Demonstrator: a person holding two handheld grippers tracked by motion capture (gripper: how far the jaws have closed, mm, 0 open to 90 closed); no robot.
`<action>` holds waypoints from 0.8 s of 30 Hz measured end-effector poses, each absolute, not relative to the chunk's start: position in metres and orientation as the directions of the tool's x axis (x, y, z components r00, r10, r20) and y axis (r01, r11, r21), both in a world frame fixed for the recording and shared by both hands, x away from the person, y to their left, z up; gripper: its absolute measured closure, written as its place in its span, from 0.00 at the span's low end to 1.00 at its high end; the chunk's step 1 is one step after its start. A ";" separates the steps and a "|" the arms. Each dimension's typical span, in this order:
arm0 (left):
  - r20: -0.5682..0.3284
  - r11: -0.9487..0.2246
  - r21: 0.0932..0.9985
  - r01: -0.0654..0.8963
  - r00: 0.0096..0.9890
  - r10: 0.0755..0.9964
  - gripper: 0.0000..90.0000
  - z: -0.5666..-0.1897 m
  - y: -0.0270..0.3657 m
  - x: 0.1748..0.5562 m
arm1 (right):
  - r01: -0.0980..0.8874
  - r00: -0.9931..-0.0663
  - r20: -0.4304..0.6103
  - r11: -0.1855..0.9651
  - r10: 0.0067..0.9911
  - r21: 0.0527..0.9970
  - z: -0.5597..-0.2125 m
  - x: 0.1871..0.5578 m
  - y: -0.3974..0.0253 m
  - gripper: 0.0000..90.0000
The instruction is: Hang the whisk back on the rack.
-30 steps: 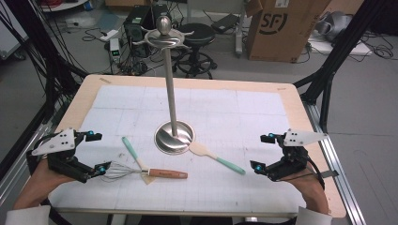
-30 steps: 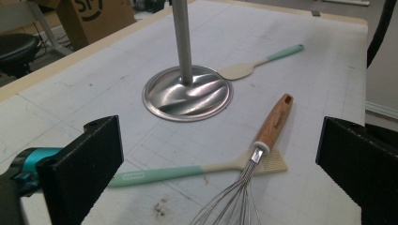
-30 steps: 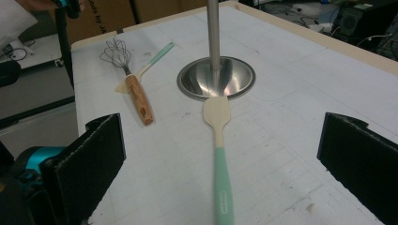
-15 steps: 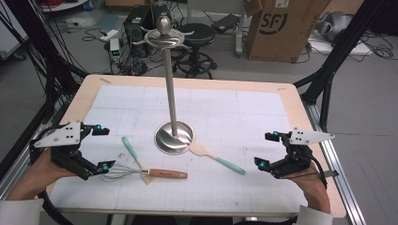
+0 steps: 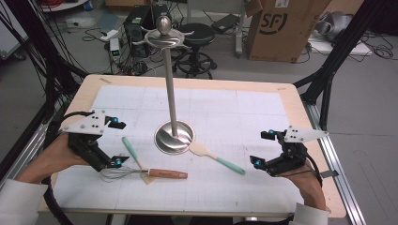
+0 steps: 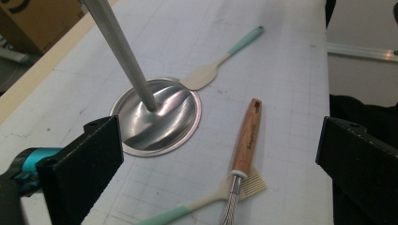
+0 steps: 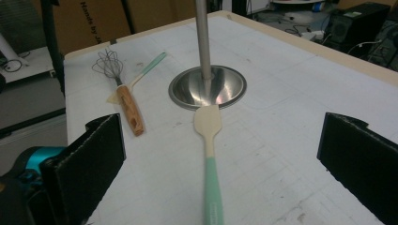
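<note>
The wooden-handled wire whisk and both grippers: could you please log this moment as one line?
left gripper: open, above wooden-handled wire whisk | right gripper: open, facing mint-handled beige spatula | nothing held

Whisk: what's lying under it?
Under the whisk, where handle meets wires, lies a slotted turner, its mint handle running away diagonally; the whisk covers part of its cream head.

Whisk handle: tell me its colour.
The whisk handle is reddish-brown wood, clearest in the right gripper view.

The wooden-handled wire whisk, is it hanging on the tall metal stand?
No, the wooden-handled wire whisk lies flat on the white table mat, beside the round base of the tall metal stand.
</note>
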State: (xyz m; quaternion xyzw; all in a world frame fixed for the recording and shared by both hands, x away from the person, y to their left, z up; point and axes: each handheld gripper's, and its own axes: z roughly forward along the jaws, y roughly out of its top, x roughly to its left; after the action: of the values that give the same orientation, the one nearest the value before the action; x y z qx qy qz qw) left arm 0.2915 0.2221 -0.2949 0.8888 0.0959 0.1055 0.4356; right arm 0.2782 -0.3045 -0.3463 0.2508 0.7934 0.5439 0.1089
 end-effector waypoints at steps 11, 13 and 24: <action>0.151 -0.707 0.708 0.014 0.974 0.170 0.02 -0.299 0.184 0.303 | 0.288 -0.860 0.101 0.311 0.501 0.906 -0.349 0.281 -0.298 0.00; 0.150 -0.724 0.689 0.006 0.977 0.151 0.02 -0.303 0.179 0.305 | 0.286 -0.860 0.099 0.312 0.501 0.906 -0.349 0.281 -0.298 0.00; 0.103 -0.828 0.560 -0.014 0.993 0.052 0.02 -0.332 0.149 0.311 | 0.291 -0.866 0.101 0.329 0.489 0.898 -0.351 0.283 -0.293 0.00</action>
State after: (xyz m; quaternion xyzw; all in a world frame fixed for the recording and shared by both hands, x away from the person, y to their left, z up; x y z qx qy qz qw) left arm 0.3105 0.1489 -0.3320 0.9544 0.0100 0.0570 0.2929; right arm 0.2830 -0.2932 -0.3508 0.2408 0.8097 0.5268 0.0942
